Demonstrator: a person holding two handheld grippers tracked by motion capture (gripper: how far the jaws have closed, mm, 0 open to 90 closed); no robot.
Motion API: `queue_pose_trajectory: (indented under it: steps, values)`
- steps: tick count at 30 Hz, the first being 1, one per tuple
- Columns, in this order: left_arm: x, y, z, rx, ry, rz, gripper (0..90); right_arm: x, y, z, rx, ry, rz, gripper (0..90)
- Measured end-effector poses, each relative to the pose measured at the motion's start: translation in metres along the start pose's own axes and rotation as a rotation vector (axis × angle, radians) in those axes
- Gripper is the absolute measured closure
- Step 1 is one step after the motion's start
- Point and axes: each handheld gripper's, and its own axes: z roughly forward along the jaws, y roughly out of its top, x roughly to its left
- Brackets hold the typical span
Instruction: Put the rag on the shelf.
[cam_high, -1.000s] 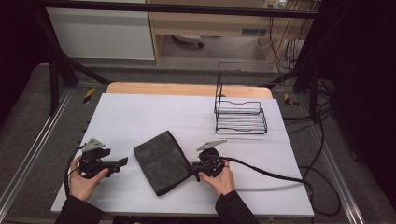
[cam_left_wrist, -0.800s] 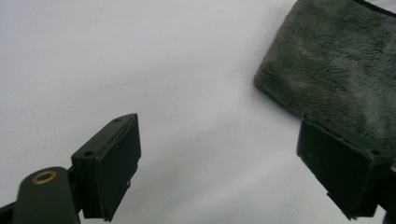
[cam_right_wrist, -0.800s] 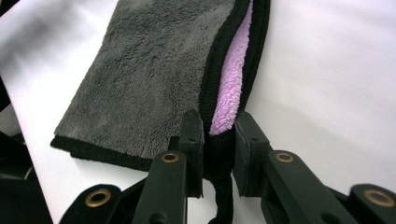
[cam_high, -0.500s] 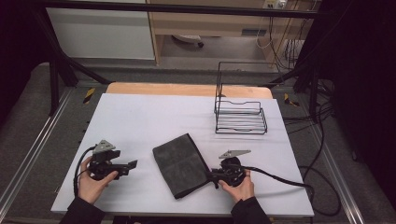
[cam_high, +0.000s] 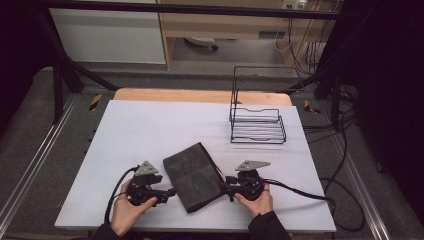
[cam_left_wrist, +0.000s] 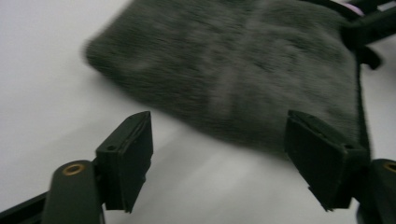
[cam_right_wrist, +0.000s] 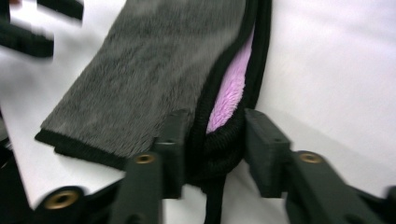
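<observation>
A folded grey cloth (cam_high: 192, 175) with a lilac inner face and black hem lies flat on the white surface (cam_high: 150, 125). The right claw (cam_right_wrist: 212, 149), just opening, straddles its corner; its pads look slack. The left claw (cam_left_wrist: 219, 158), just narrowing, stands spread and empty beside it.

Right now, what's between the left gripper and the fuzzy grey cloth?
Nothing but bare white table. In the left gripper view, the left gripper stands open just short of the cloth.
</observation>
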Motion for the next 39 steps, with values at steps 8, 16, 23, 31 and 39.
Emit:
queue_pose_trajectory:
  steps: [8,16,23,31,39]
  values:
    - [-0.033,-0.006,0.012,0.086,-0.064,0.006,44.3,-0.006,0.002,0.000,-0.028,-0.003,-0.023,50.1]
    - [-0.043,-0.006,0.023,0.091,-0.108,-0.030,47.0,-0.010,-0.001,0.016,0.032,0.012,-0.027,68.3]
    - [-0.050,-0.005,0.032,0.078,-0.096,-0.061,44.8,-0.007,-0.003,0.017,0.038,0.023,0.000,76.9]
    - [-0.048,-0.004,0.032,0.079,-0.045,-0.076,68.7,-0.007,-0.002,0.016,0.029,0.016,0.005,73.3]
    - [-0.046,-0.003,0.032,0.081,-0.054,-0.035,82.4,-0.010,0.005,0.002,-0.066,-0.024,-0.023,41.9]
